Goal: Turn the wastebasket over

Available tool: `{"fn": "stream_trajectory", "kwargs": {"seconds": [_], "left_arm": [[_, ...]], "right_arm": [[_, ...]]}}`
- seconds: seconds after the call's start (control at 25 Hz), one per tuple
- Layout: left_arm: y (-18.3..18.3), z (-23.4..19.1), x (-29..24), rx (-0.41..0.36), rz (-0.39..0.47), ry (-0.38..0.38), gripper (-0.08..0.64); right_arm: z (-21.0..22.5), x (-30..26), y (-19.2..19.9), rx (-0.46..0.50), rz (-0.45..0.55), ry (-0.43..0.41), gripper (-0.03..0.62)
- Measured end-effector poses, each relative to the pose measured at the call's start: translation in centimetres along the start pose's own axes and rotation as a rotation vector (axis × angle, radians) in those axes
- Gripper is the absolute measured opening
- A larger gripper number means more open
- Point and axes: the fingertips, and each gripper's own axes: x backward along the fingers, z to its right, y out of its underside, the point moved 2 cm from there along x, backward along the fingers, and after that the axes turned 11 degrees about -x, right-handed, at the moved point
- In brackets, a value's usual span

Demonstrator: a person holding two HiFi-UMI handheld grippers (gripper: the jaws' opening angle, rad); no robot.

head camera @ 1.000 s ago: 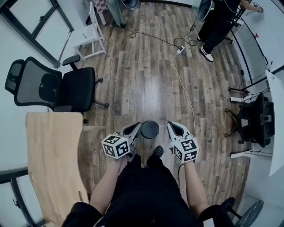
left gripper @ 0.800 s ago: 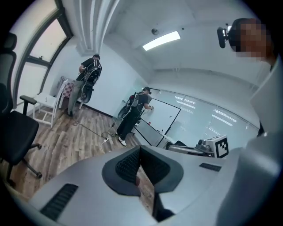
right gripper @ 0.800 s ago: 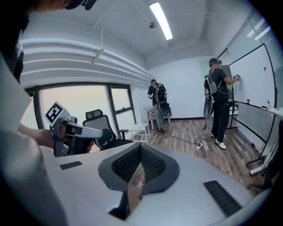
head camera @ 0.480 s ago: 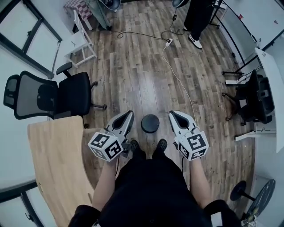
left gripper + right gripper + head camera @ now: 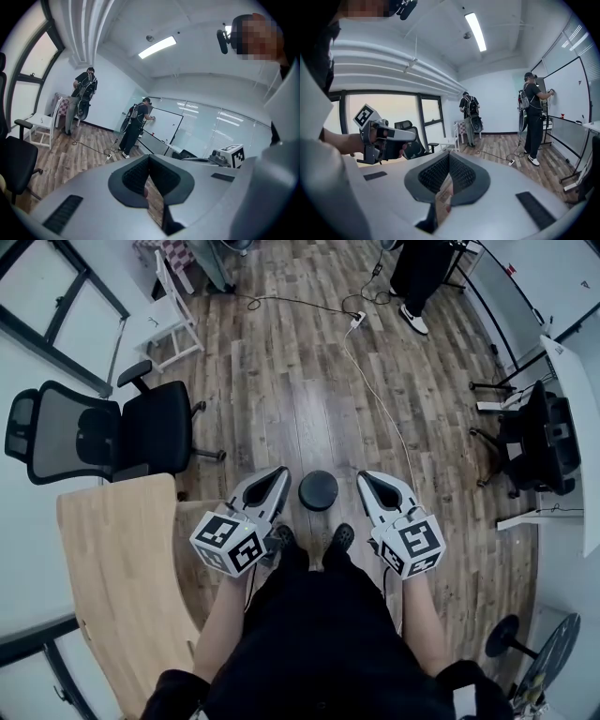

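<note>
The wastebasket (image 5: 319, 490) is a small black round bin standing on the wood floor just ahead of the person's shoes; from above I see only its dark circular top. My left gripper (image 5: 278, 472) hovers to its left and my right gripper (image 5: 365, 478) to its right, both above it and apart from it. Each gripper is shut with nothing between its fingers. The left gripper view shows my left gripper (image 5: 149, 157) pointing across the room, and the right gripper view shows my right gripper (image 5: 449, 155) likewise. The bin is in neither of these views.
A black office chair (image 5: 112, 437) and a wooden table (image 5: 112, 577) stand at the left. A white chair (image 5: 173, 320) is at the back left. A cable with a power strip (image 5: 356, 324) runs over the floor. A person (image 5: 417, 268) stands at the back; another black chair (image 5: 539, 451) is at the right.
Both grippers have risen away from the wastebasket, which they flanked closely a second ago. The bin stays on the floor. The head view has shifted a little.
</note>
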Motion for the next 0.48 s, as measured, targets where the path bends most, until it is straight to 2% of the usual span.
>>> {"fn": "stream_trajectory", "kwargs": {"seconds": [0.48], "left_arm": [[0.0, -1.0, 0.2, -0.007, -0.011, 0.002, 0.018]], "right_arm": [[-0.7, -0.5, -1.0, 0.039, 0.009, 0.016, 0.032]]}}
